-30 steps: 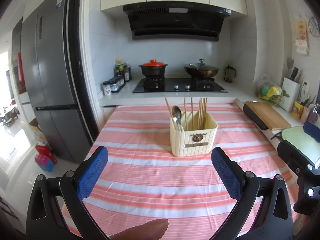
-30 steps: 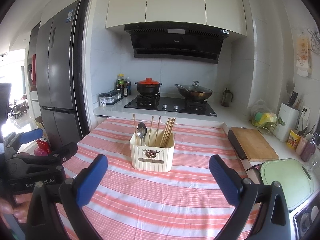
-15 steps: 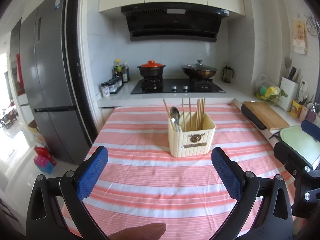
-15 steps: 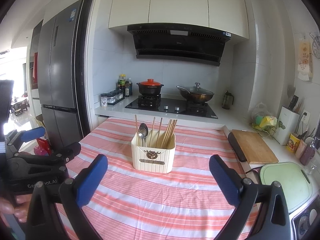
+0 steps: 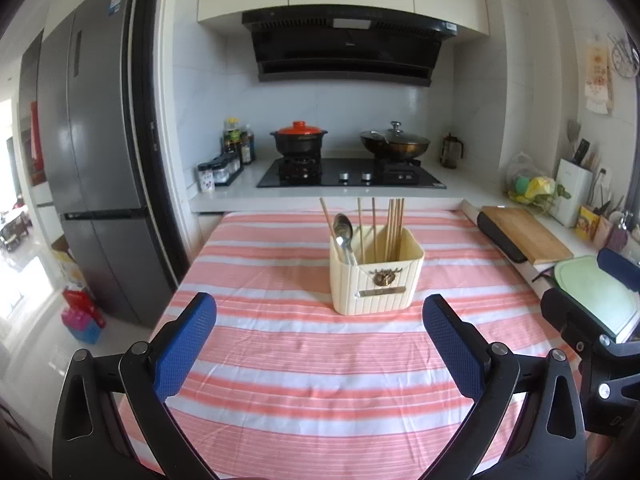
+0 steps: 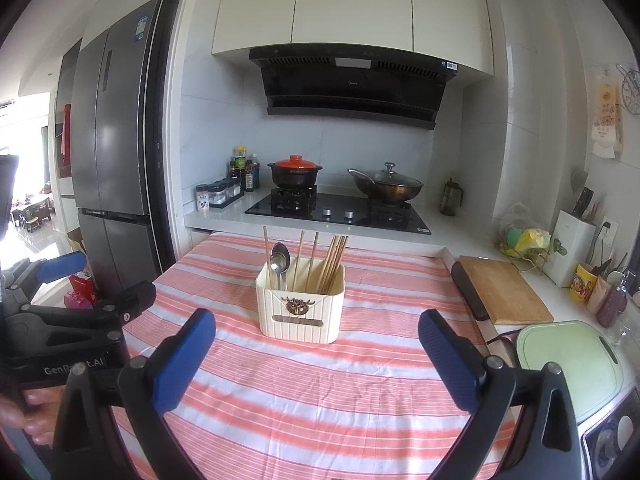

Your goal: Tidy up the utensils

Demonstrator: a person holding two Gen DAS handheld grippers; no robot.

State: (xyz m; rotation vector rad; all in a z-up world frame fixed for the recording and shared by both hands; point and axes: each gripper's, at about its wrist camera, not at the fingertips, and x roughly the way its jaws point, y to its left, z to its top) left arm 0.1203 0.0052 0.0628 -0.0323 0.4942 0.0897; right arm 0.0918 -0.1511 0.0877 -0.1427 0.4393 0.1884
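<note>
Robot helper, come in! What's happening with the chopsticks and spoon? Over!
Left hand-held gripper and right hand-held gripper open, empty. Chopsticks, spoon upright in cream holder. Striped tablecloth between: nothing blocking.

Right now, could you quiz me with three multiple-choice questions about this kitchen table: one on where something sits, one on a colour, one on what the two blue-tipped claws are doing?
1. Where does the cream utensil holder stand?
A. On the striped tablecloth
B. On the stove
C. On the wooden cutting board

2. What colour is the lid of the clay pot on the stove?
A. Green
B. Red-orange
C. White

3. What state are the left gripper and right gripper in?
A. Both shut on chopsticks
B. One holds the spoon
C. Both open and empty

Answers:
1. A, the holder rests on the cloth near the table's middle.
2. B, the lid is red-orange over a black body.
3. C, each gripper's blue pads stand wide apart with nothing between; the chopsticks and spoon stay in the holder.
</note>
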